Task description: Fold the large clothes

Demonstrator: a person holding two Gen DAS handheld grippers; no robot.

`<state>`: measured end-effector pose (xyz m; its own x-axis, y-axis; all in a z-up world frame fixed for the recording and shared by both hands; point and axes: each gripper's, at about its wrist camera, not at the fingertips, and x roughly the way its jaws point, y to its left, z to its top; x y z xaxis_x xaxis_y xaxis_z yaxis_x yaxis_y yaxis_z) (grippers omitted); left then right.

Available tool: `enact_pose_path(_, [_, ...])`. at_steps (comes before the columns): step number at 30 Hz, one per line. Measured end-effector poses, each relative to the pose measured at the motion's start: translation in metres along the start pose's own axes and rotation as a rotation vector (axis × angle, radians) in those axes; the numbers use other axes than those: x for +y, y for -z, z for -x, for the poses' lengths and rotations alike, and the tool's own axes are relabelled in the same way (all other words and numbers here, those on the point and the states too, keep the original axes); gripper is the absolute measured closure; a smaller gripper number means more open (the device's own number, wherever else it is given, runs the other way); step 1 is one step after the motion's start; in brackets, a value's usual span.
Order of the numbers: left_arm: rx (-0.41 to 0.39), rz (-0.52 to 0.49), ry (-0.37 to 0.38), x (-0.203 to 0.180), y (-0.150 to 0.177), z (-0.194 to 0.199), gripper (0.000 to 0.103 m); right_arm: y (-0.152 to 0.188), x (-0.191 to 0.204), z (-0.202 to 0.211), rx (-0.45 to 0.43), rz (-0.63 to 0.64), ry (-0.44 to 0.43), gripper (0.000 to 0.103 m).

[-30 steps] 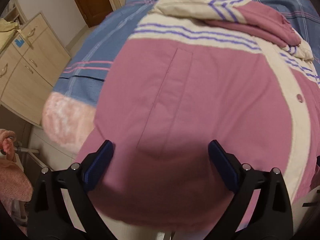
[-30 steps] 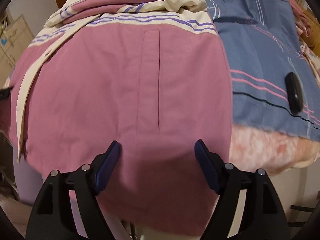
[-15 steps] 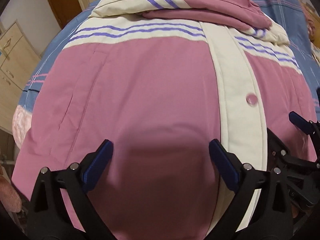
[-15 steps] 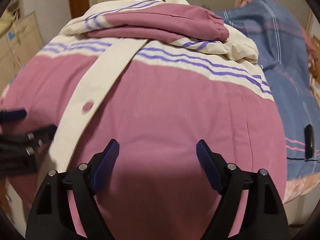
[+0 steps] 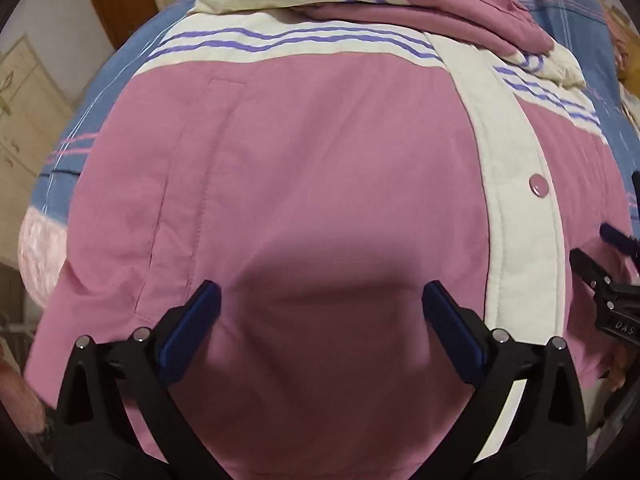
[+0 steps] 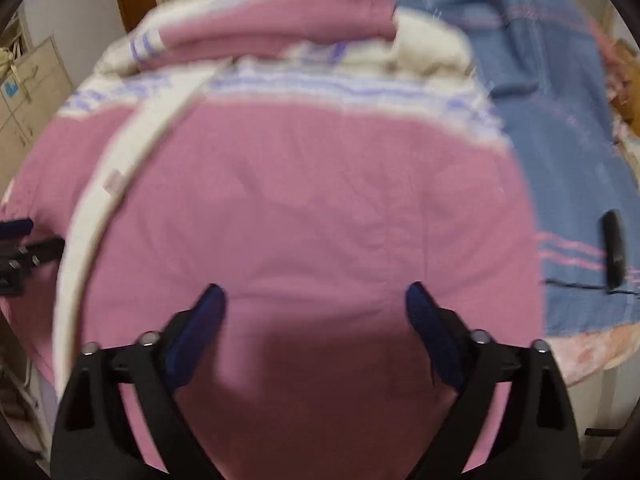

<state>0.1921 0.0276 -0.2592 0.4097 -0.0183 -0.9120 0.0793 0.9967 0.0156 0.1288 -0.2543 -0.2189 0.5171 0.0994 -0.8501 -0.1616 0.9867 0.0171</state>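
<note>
The pink jacket [image 5: 320, 184] is best pinched at its hem by the bed's near edge; the left gripper [image 5: 320, 316] gapes empty, and the right gripper [image 6: 316, 316] has just been spreading, nothing between.

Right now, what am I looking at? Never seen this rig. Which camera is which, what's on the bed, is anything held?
No robot here: a person holds a two-finger gripper in each hand, and each carries a fisheye camera looking along its fingers. One picture is from the left gripper, the other from the right gripper; the black arms with blue pads at the bottom are their fingers. Each gripper also shows at the edge of the other's view. Both point down at a pink jacket with a cream button strip and purple stripes, sleeves folded across its top. It lies on a blue blanket, beside a small black object. Both grippers are open and hold nothing; the right one's jaws have just been opening. The right view is blurred.
</note>
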Motion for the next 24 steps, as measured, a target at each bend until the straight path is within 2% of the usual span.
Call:
enact_pose_path(2, [0.005,-0.008,-0.006,-0.002,-0.001,0.009,0.002,0.001,0.002,0.006,0.027,0.051,0.0,0.001])
enact_pose_path(4, [-0.013,0.015,0.015,-0.002,-0.008,0.026,0.002,-0.003,-0.002,0.017,0.042,0.045,-0.029,0.002])
enact_pose_path(7, [-0.083,0.024,0.025,-0.002,-0.026,0.044,0.002,-0.027,-0.01,0.036,-0.036,0.004,-0.08,0.002])
enact_pose_path(9, [-0.117,0.034,0.001,-0.005,-0.042,0.044,0.002,-0.059,-0.011,0.038,-0.082,-0.022,-0.079,0.002])
enact_pose_path(12, [-0.123,0.071,-0.04,-0.003,-0.069,0.031,0.002,-0.115,-0.018,0.019,-0.131,-0.051,-0.056,0.002])
enact_pose_path(13, [-0.1,0.082,-0.053,-0.002,-0.078,0.023,0.002,-0.129,-0.02,0.007,-0.124,-0.059,-0.059,0.002])
enact_pose_path(14, [-0.056,0.091,-0.076,0.002,-0.082,0.015,0.002,-0.142,-0.02,-0.016,-0.078,-0.066,-0.047,0.002])
enact_pose_path(15, [-0.002,0.097,-0.083,0.005,-0.083,0.0,0.002,-0.146,-0.025,-0.045,-0.001,-0.067,-0.02,0.002])
enact_pose_path(16, [0.005,0.096,-0.076,0.007,-0.082,-0.01,0.002,-0.143,-0.022,-0.069,0.053,-0.062,-0.012,0.001])
enact_pose_path(18, [-0.029,0.083,-0.088,0.003,-0.08,-0.012,0.002,-0.132,-0.016,-0.074,-0.108,-0.036,0.015,0.001])
enact_pose_path(19, [-0.04,0.091,-0.086,0.003,-0.079,-0.01,0.002,-0.126,-0.016,-0.071,-0.147,-0.037,0.024,0.001])
enact_pose_path(21, [-0.074,0.101,-0.083,0.002,-0.075,-0.009,0.002,-0.121,-0.021,-0.065,-0.179,-0.064,0.001,0.001])
enact_pose_path(24, [-0.112,0.11,-0.108,-0.002,-0.067,-0.002,0.002,-0.121,-0.027,-0.064,-0.175,-0.084,-0.019,0.001])
